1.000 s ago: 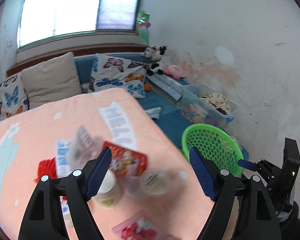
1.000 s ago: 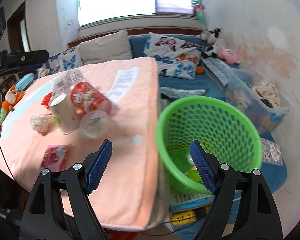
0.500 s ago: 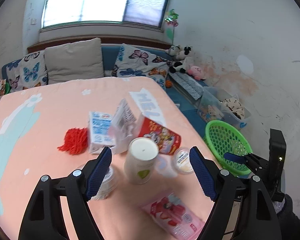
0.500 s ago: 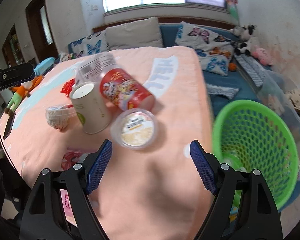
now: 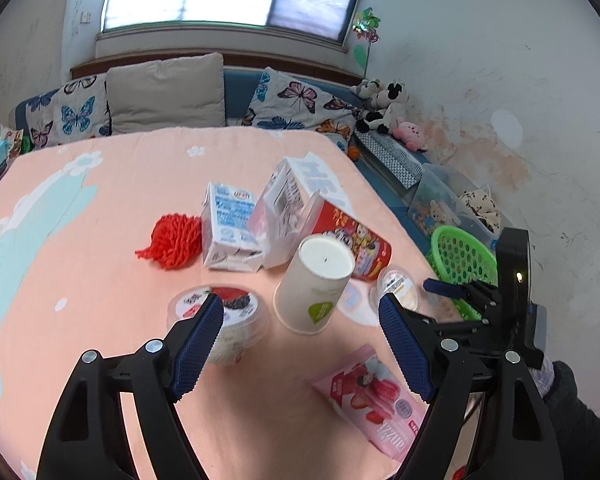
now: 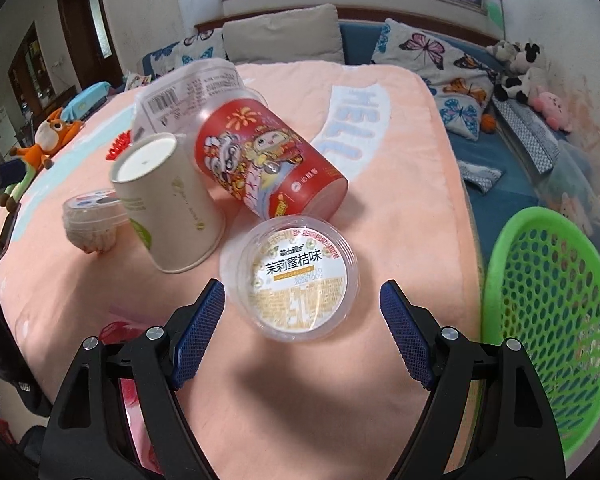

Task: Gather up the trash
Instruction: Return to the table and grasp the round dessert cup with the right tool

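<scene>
Hovering right gripper [image 6: 300, 322], jaws apart and empty; clear jelly cup [image 6: 296, 276] directly ahead between fingertips, green basket [image 6: 548, 320] right.

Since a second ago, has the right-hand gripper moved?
Yes. The right gripper has swung away from the green basket, which now sits at the view's right edge, to above the clear jelly cup.

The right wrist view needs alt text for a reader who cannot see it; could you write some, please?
The open right gripper hovers over a clear lidded dessert cup on a peach blanket. Behind the cup stand an upturned paper cup and a red can on its side; a green basket sits at right.
</scene>
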Demonstrator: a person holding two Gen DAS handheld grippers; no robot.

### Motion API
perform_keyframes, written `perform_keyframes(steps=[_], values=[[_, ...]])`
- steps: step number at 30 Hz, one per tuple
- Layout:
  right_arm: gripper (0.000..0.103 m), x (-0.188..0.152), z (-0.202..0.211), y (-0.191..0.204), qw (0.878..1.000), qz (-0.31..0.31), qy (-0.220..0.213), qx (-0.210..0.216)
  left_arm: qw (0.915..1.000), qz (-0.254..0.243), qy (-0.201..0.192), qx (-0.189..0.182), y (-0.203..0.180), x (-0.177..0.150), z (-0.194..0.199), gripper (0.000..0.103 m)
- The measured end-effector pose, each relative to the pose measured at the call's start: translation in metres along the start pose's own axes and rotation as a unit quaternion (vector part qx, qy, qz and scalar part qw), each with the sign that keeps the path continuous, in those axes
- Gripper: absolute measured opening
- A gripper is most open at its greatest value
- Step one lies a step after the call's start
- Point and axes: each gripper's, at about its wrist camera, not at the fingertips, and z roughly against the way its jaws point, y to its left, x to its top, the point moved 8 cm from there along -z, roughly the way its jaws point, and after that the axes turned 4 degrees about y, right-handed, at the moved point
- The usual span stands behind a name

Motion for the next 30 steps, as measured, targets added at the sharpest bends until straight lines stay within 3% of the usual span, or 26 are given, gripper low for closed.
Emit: perform_keyframes(steps=[18, 25, 30], values=[[0.080, 0.004, -0.018, 0.003, 1.000, 0.010, 0.017, -0.009, 0.9993, 0.019, 0.031, -0.004, 0.012, -0.028, -0.012, 0.077], [0.070, 0.003, -0.020, -0.001, 1.000, 0.002, 0.015, -0.019, 0.9987, 0.017, 0.045, -0.014, 0.005, -0.038, -0.019, 0.077], [0.069, 0.003, -0.011, -0.002, 1.000, 0.000, 0.003, -0.023, 0.9980, 0.017, 0.055, -0.025, -0.001, -0.044, -0.024, 0.077]])
